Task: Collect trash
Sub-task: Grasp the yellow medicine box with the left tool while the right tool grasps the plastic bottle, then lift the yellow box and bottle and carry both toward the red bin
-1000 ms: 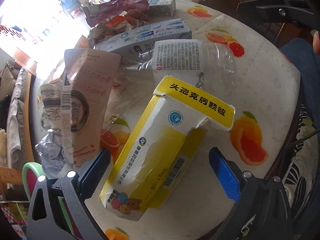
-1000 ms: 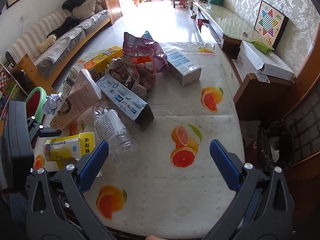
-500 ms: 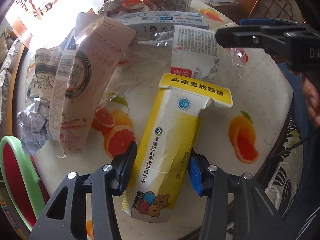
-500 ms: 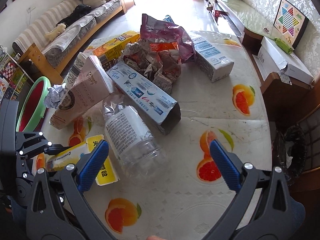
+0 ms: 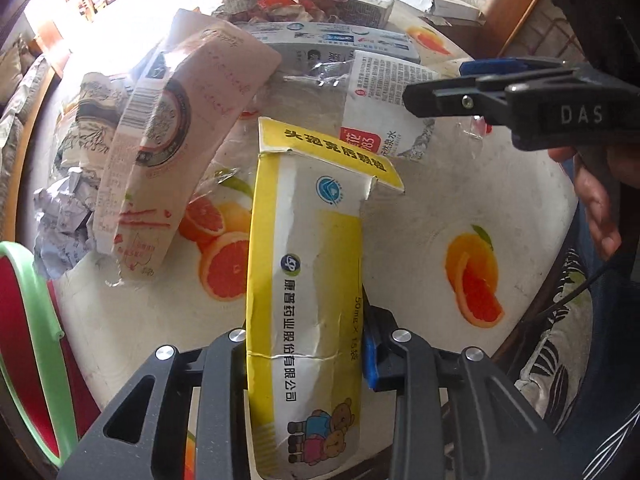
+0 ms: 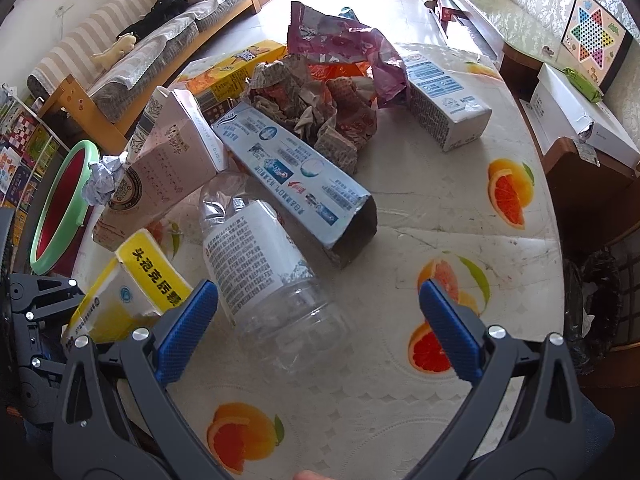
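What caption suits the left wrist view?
Left hand-held gripper closing on a yellow medicine box amid table trash.

Left gripper closes on the box

The left gripper (image 5: 304,354), wide a second ago, now squeezes the yellow medicine box (image 5: 306,300); the right gripper (image 6: 318,322) seemingly sits lower, nearer the plastic bottle (image 6: 264,264).

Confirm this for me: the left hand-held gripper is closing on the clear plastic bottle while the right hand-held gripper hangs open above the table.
Not quite. The left hand-held gripper is closing on the yellow medicine box, not the clear plastic bottle, as the left wrist view shows. The right hand-held gripper does hang open above the table.
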Demonstrator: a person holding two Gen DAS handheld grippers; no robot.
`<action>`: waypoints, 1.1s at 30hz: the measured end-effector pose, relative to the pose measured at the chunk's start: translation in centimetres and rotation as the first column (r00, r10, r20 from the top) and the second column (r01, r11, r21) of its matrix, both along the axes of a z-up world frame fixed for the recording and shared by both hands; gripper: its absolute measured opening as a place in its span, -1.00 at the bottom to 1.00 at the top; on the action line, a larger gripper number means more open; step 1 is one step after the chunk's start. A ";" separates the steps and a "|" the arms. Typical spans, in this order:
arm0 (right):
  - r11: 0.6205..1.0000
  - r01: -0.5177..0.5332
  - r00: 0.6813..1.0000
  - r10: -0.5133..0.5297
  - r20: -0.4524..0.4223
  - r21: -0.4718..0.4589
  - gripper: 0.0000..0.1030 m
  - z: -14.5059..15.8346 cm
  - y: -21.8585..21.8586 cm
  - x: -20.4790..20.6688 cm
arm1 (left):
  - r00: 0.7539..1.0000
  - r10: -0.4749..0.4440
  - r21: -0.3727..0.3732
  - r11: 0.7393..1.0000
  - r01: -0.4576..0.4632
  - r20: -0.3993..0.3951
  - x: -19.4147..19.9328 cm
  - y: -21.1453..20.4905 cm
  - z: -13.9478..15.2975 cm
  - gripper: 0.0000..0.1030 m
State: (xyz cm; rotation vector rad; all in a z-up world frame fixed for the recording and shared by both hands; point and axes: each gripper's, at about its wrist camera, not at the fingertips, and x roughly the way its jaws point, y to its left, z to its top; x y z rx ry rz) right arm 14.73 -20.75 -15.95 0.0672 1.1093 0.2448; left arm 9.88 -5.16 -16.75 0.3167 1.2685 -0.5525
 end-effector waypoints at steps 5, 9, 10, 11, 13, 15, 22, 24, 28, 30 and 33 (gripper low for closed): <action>0.999 -0.045 0.999 0.045 -0.019 -0.015 0.93 -0.8 1.4 0.0 | 0.994 0.110 -0.059 0.992 -0.110 -0.015 -1.4 2.3 1.2 -0.44; 0.994 -0.091 0.996 0.090 -0.016 -0.054 0.93 -1.6 2.9 0.0 | 0.990 0.142 -0.074 0.987 -0.142 -0.013 -2.2 4.4 1.4 -0.43; 0.993 -0.101 0.995 0.100 -0.017 -0.057 0.86 -1.8 3.2 0.1 | 0.988 0.152 -0.079 0.985 -0.152 -0.012 -2.4 5.3 1.8 -0.43; 0.992 -0.112 0.993 0.111 -0.024 -0.056 0.79 -2.0 3.4 0.1 | 0.986 0.164 -0.081 0.983 -0.164 -0.008 -2.3 5.3 1.8 -0.43; 0.989 -0.125 0.992 0.122 -0.043 -0.074 0.38 -2.5 3.9 0.1 | 0.982 0.191 -0.086 0.978 -0.191 -0.001 -2.6 5.6 1.9 -0.43; 0.988 -0.136 0.990 0.133 -0.041 -0.078 0.34 -2.3 4.0 -0.3 | 0.977 0.214 -0.096 0.973 -0.212 0.009 -2.7 6.3 2.3 -0.43; 0.989 -0.125 0.992 0.124 -0.022 -0.076 0.31 -0.2 3.0 -3.6 | 0.952 0.303 -0.157 0.943 -0.292 0.047 -5.0 10.3 4.6 -0.43; 0.991 -0.107 0.994 0.107 -0.009 -0.078 0.30 0.6 2.7 -4.7 | 0.944 0.325 -0.178 0.934 -0.310 0.057 -5.3 10.9 5.2 -0.43; 0.995 -0.040 0.999 0.043 0.033 -0.093 0.29 2.6 1.6 -6.6 | 0.930 0.358 -0.216 0.917 -0.335 0.081 -5.9 12.0 6.1 -0.43; 0.996 0.000 0.998 0.006 0.062 -0.090 0.28 3.6 1.0 -7.3 | 0.924 0.371 -0.236 0.910 -0.342 0.090 -6.2 12.5 6.6 -0.43; 0.997 0.030 0.996 -0.024 0.091 -0.068 0.26 5.0 0.4 -7.8 | 0.915 0.389 -0.263 0.898 -0.352 0.106 -6.4 12.6 7.3 -0.43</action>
